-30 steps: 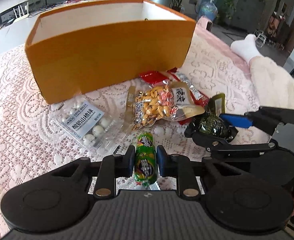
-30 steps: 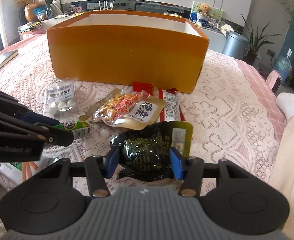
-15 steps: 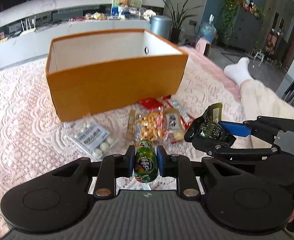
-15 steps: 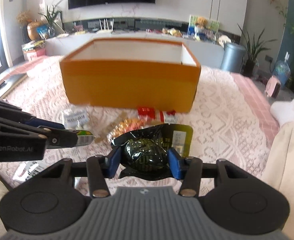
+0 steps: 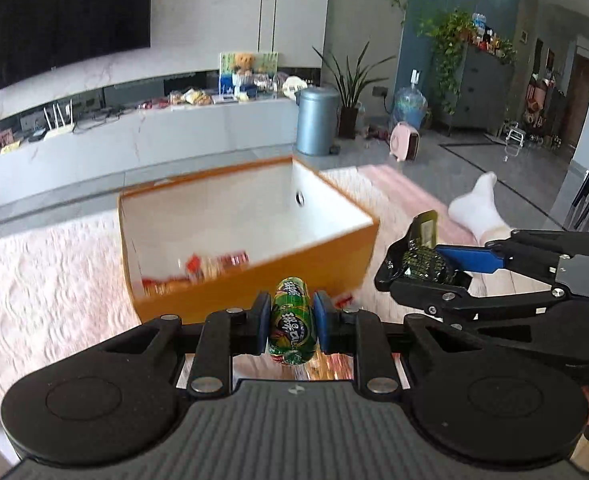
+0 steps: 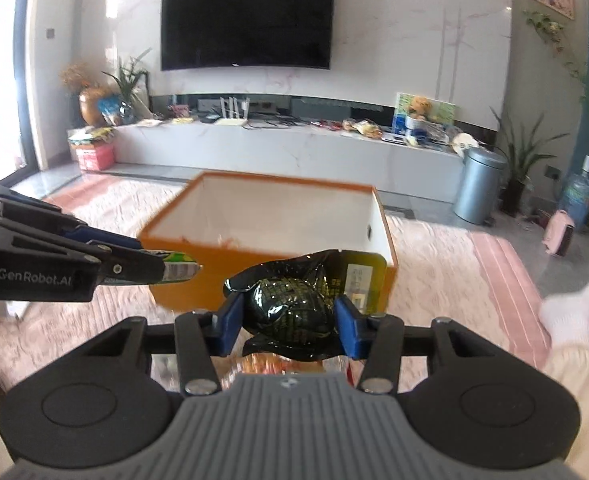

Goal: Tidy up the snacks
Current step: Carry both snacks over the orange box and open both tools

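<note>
My left gripper [image 5: 292, 326] is shut on a green sausage snack stick [image 5: 292, 320], held in the air short of the orange box [image 5: 254, 292]. My right gripper [image 6: 288, 322] is shut on a dark green vacuum-packed snack [image 6: 290, 308], also raised before the orange box [image 6: 190, 284]. The box is open-topped with white inner walls; several red and orange snack packs [image 5: 198, 270] lie at its bottom. In the right wrist view the left gripper [image 6: 174, 268] shows at the left with the stick's tip. In the left wrist view the right gripper [image 5: 422, 264] shows at the right.
The box stands on a pink lace cloth [image 5: 54, 280]. Orange snack packets [image 6: 270, 364] lie on the cloth under the right gripper. A person's socked foot [image 5: 480, 208] lies at the right. A TV bench [image 6: 294, 148] and a grey bin [image 6: 478, 184] stand behind.
Both grippers have lifted off the cloth with their snacks and risen toward the box, so the box's inside now shows. The loose packets on the cloth have dropped out of sight below.
</note>
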Available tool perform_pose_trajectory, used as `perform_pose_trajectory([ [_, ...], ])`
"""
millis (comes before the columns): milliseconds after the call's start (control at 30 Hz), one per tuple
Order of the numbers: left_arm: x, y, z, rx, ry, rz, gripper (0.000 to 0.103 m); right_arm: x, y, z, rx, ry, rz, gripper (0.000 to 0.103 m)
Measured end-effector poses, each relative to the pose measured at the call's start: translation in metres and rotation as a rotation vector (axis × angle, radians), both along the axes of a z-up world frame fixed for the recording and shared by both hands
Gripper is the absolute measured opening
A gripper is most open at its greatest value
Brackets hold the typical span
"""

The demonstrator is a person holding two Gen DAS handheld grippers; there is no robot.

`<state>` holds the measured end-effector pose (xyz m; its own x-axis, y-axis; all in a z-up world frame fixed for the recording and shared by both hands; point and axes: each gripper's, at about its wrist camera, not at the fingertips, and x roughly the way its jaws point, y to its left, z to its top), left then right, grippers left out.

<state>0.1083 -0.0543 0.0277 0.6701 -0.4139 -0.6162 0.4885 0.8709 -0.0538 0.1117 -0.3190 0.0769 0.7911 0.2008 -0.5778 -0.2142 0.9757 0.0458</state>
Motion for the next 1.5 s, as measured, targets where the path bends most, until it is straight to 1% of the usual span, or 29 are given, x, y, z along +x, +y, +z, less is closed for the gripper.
perform_pose_trajectory([
  [200, 0.031, -0.006, 0.017, -0.002, -0.013, 0.004, 0.025, 0.054, -0.010, 0.022, 0.035, 0.022, 0.051, 0.047],
  [367, 0.067, -0.011, 0.017, -0.022, 0.028, 0.016, 0.025, 0.108, -0.012, 0.028, 0.046, 0.064, 0.081, 0.047],
  [433, 0.081, -0.010, 0.014, -0.032, 0.058, 0.020, 0.025, 0.133, -0.015, 0.024, 0.078, 0.118, 0.100, 0.047],
  [500, 0.093, -0.008, 0.009, -0.037, 0.085, 0.027, 0.025, 0.158, -0.020, 0.016, 0.144, 0.197, 0.115, 0.047],
  [567, 0.109, -0.006, 0.002, -0.038, 0.122, 0.033, 0.025, 0.181, -0.023, 0.006, 0.163, 0.254, 0.122, 0.047],
  [667, 0.133, -0.003, -0.016, -0.042, 0.210, 0.047, 0.025, 0.208, -0.021, -0.008, 0.132, 0.314, 0.152, 0.047],
  [767, 0.160, 0.003, -0.038, -0.086, 0.331, 0.074, 0.025, 0.231, -0.015, -0.026, 0.120, 0.391, 0.188, 0.047],
  [867, 0.178, 0.006, -0.057, -0.125, 0.405, 0.093, 0.025, 0.246, -0.005, -0.046, 0.054, 0.455, 0.200, 0.047],
  [967, 0.188, 0.000, -0.070, -0.108, 0.430, 0.095, 0.025, 0.261, 0.003, -0.065, 0.021, 0.515, 0.219, 0.047],
  [1133, 0.195, -0.011, -0.084, -0.036, 0.458, 0.108, 0.025, 0.273, 0.011, -0.089, -0.038, 0.597, 0.227, 0.047],
  [1200, 0.197, -0.012, -0.088, -0.018, 0.475, 0.121, 0.025, 0.274, 0.015, -0.092, -0.072, 0.593, 0.238, 0.047],
  [1300, 0.200, -0.011, -0.093, -0.003, 0.506, 0.145, 0.025, 0.275, 0.017, -0.091, -0.092, 0.595, 0.250, 0.047],
  [1500, 0.202, -0.011, -0.097, 0.004, 0.538, 0.167, 0.025, 0.274, 0.026, -0.096, -0.181, 0.573, 0.263, 0.049],
])
